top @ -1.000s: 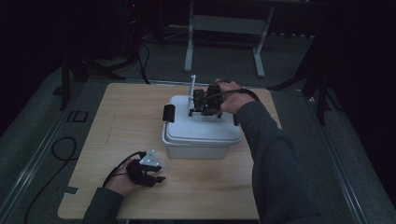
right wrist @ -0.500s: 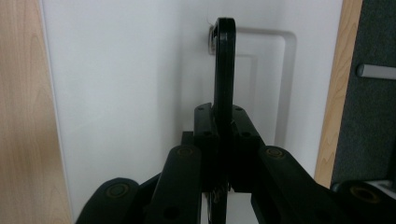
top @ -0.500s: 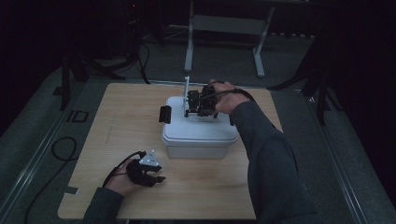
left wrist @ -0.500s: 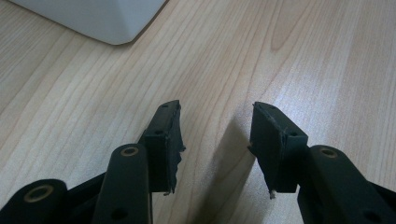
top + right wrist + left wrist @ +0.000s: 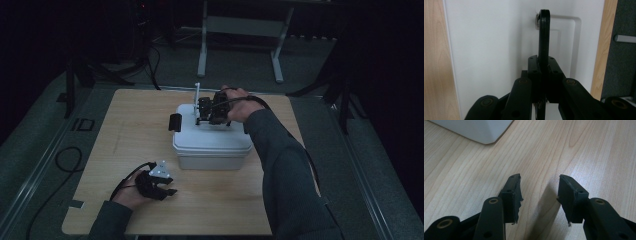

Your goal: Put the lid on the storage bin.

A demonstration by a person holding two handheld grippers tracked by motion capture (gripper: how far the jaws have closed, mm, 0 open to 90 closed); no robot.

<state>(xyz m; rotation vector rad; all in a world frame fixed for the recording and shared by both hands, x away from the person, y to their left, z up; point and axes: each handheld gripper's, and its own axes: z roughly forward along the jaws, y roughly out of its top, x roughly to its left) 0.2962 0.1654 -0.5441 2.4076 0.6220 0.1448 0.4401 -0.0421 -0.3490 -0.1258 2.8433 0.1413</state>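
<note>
In the high view we see a white box [image 5: 212, 142] standing near the middle of the wooden table [image 5: 125, 130], a little toward its far edge, with a black latch [image 5: 174, 122] on its left side. Our right gripper [image 5: 206, 111] is over the lid [image 5: 215, 137] of the box, and our left gripper [image 5: 159, 186] rests on the table close to the near edge, toward the near left corner, well apart from the box. In the left gripper view, our left gripper [image 5: 539, 195] has its jaws apart with nothing between them, only bare table under them, and a corner of the white box [image 5: 474, 130] shows at the top left. In the right gripper view, our right gripper [image 5: 543, 68] has its jaws clamped on the black handle [image 5: 544, 37], which stands up from the lid [image 5: 491, 50] instead of lying in its recess [image 5: 567, 45]. So we judge that the grip on the handle is already made, and the handle is raised. What is left, as far as we can judge, is to lift or carry the box by it, or to open the lid; the lid seems closed and the box sits flat on the table.
</note>
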